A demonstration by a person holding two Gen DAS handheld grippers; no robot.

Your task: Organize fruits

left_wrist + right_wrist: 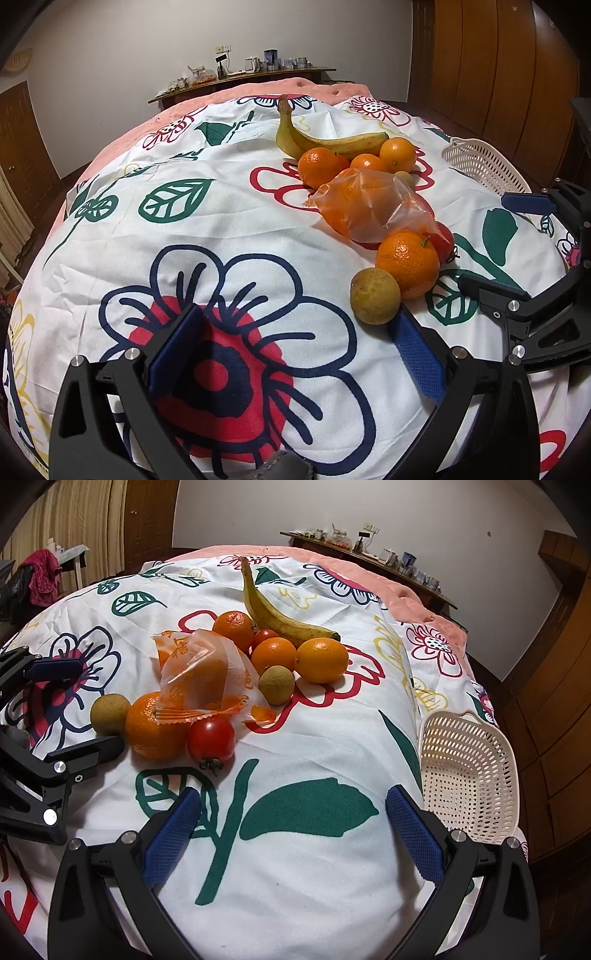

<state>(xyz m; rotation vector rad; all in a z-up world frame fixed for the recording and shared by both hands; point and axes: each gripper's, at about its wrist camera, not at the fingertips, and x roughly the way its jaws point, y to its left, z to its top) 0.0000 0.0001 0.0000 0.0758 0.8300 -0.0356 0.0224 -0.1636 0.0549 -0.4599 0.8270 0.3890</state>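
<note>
Across the flowered cloth point(295, 746) that covers the bed, the fruit lies in a loose cluster, with the white perforated basket point(469, 775) well apart from it at the cloth's edge. Farthest from the basket sits a small green-brown fruit point(109, 714), touching a large mandarin point(155, 731); just beside that mandarin, on its basket side, is a red tomato point(211, 739) with its stalk pointing toward the camera. Behind those three an orange wrapped in a crinkled clear bag point(207, 675) rests partly on the mandarin. Beyond the bag come a second green-brown fruit point(276, 685), three more oranges point(275, 653) and what looks like another tomato, mostly hidden between them. A banana point(273, 609) curves along the far side of the cluster, touching the oranges.

Nothing lies between the cluster and the basket except bare cloth. The right claw point(293, 827) hovers over a green leaf print, nearer the basket than the fruit, fingers spread wide and empty. The left claw point(295, 339) hangs over a red-and-blue flower print, equally wide and empty, its one finger point(417, 354) just beside the first green-brown fruit. A long shelf point(369, 557) of small jars stands by the wall beyond the bed.
</note>
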